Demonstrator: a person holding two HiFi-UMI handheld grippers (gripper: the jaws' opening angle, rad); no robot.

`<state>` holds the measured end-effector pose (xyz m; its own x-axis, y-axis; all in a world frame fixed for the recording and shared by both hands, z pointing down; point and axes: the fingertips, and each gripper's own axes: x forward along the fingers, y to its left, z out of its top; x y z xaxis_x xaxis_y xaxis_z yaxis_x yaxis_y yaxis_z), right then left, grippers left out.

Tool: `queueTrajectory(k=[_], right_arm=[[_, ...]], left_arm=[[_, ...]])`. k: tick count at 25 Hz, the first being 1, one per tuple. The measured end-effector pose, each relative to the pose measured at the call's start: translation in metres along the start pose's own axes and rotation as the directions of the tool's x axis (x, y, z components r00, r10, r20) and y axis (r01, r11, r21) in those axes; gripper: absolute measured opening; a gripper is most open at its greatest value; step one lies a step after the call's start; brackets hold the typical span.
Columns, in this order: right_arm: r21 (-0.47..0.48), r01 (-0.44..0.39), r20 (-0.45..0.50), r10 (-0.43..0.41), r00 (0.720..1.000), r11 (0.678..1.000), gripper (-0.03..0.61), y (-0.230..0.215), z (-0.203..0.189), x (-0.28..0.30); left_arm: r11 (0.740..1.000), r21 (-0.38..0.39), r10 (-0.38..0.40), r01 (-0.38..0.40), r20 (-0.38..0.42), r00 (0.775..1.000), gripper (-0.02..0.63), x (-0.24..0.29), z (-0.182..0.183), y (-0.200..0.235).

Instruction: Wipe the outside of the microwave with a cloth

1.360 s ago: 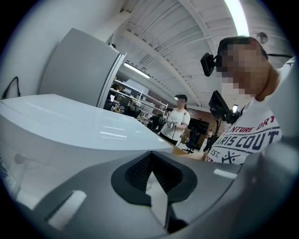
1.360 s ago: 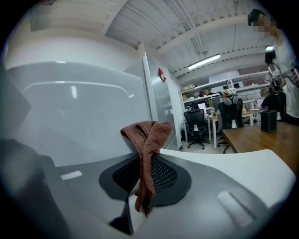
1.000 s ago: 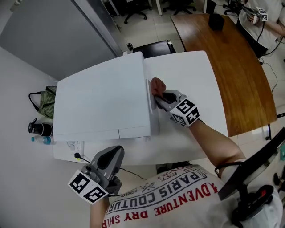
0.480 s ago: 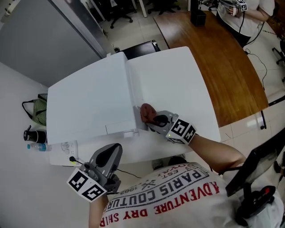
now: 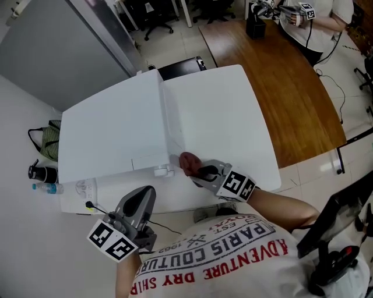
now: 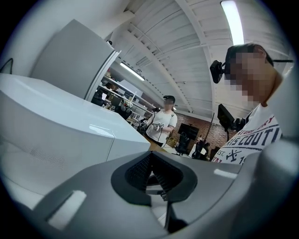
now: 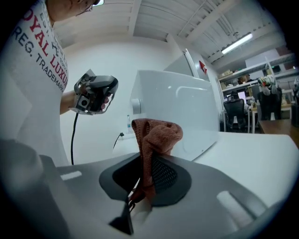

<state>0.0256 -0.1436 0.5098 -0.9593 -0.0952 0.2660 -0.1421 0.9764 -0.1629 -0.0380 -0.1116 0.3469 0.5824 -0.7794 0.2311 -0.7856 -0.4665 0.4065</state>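
The white microwave (image 5: 111, 134) stands on a white table (image 5: 227, 110); it also fills the left of the left gripper view (image 6: 51, 135) and stands beyond the cloth in the right gripper view (image 7: 177, 109). My right gripper (image 5: 196, 170) is shut on a reddish-brown cloth (image 5: 187, 160), held at the microwave's near right corner, low on its side. The cloth (image 7: 156, 135) sticks up from the shut jaws of that gripper (image 7: 147, 170). My left gripper (image 5: 141, 202) hangs off the table's near edge, shut and empty (image 6: 154, 175), apart from the microwave.
A green bag (image 5: 48, 139), a dark flask (image 5: 41, 173) and a water bottle (image 5: 48, 187) lie left of the table. A black cord and plug (image 5: 92, 205) sit by the near left corner. A wooden table (image 5: 291, 75) and another person (image 5: 317, 17) are to the right.
My right gripper has slid the cloth along the microwave's right side toward me, down to its near corner. The left gripper has stayed in about the same place.
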Motion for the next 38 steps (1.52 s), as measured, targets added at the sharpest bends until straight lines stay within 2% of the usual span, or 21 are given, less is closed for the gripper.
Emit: queueTrajectory(k=[5, 7, 10, 14, 18, 28, 33, 38], right_arm=[[0.002, -0.025, 0.060, 0.025, 0.998, 1.000, 0.046, -0.003, 0.023, -0.034], [0.013, -0.056, 0.095, 0.054, 0.994, 0.998, 0.046, 0.005, 0.034, -0.045], [0.036, -0.102, 0.160, 0.095, 0.983, 0.994, 0.046, 0.027, 0.056, -0.060], [0.079, -0.132, 0.231, 0.111, 0.967, 0.988, 0.046, 0.066, 0.082, -0.061], [0.131, -0.156, 0.278, 0.115, 0.954, 0.979, 0.046, 0.113, 0.107, -0.032], [0.158, -0.041, 0.276, -0.004, 0.961, 0.987, 0.044, 0.218, 0.139, 0.099], [0.108, 0.004, 0.210, -0.027, 0.977, 0.994, 0.043, 0.247, 0.152, 0.124], [0.096, 0.043, 0.208, -0.063, 0.976, 0.994, 0.043, 0.248, 0.160, 0.126]], left_arm=[[0.997, -0.018, 0.069, -0.069, 0.014, 0.997, 0.006, -0.008, -0.005, 0.002], [0.997, -0.031, 0.073, -0.072, 0.007, 0.997, 0.006, -0.008, -0.010, 0.002], [0.998, -0.006, 0.065, -0.065, -0.004, 0.998, 0.006, -0.005, -0.015, 0.003], [1.000, 0.013, 0.010, -0.010, -0.008, 1.000, 0.006, -0.011, -0.018, 0.008], [0.996, 0.066, -0.061, 0.064, -0.042, 0.997, 0.006, -0.050, -0.021, 0.021], [0.978, 0.085, -0.186, 0.189, -0.045, 0.981, 0.006, -0.197, -0.018, 0.089], [0.965, 0.100, -0.243, 0.244, -0.023, 0.970, 0.006, -0.227, -0.014, 0.088], [0.952, 0.098, -0.291, 0.289, 0.003, 0.957, 0.006, -0.234, -0.015, 0.081]])
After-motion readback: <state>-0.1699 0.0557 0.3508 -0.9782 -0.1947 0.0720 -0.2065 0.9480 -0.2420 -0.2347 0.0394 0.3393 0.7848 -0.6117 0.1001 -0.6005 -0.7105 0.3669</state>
